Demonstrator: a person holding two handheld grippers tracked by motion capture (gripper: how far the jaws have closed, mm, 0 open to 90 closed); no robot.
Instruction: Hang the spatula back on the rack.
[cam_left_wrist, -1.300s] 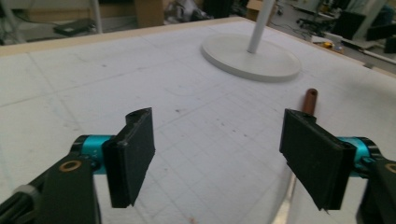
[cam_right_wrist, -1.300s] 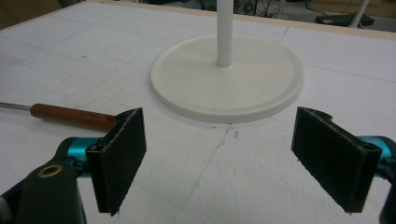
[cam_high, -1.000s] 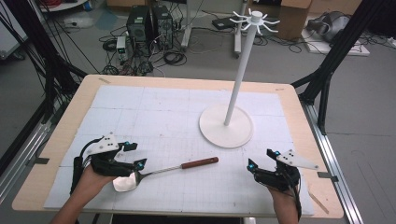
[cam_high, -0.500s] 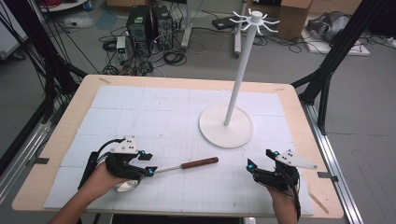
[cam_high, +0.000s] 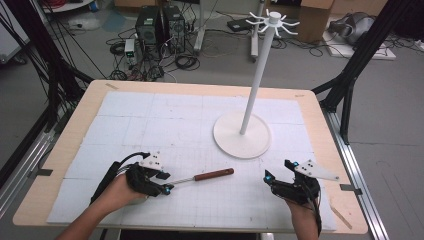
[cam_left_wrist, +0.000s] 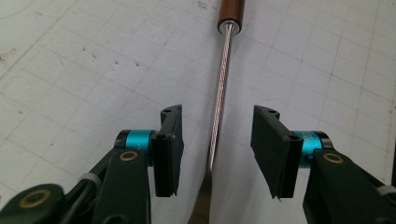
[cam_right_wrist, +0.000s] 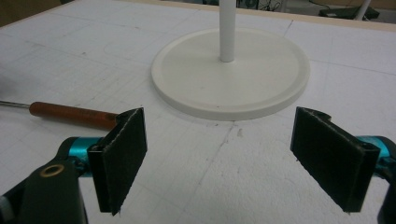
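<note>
A metal utensil with a brown wooden handle (cam_high: 214, 175) and a thin steel shaft (cam_left_wrist: 222, 84) lies on the white gridded mat. My left gripper (cam_high: 165, 183) is low over the shaft, just short of the handle (cam_left_wrist: 231, 11). Its jaws have just been closing and now straddle the shaft, with a gap left on both sides. In the left gripper view the gripper (cam_left_wrist: 217, 116) has one pad (cam_left_wrist: 170, 140) on each side of the steel. The utensil's blade end is hidden under my left hand. My right gripper (cam_high: 279, 170) rests open at the front right, empty (cam_right_wrist: 219, 135).
A white hanger stand with a round base (cam_high: 242, 135) and a tall pole (cam_high: 257, 75) stands right of centre, behind the handle (cam_right_wrist: 70, 114). The wooden table edge (cam_high: 350, 220) runs close to my right hand. Cables and equipment lie on the floor beyond.
My left gripper has slid right along the utensil, from the blade to the shaft, and sunk a little. Its jaws have narrowed around the shaft. The right gripper has stayed put.
</note>
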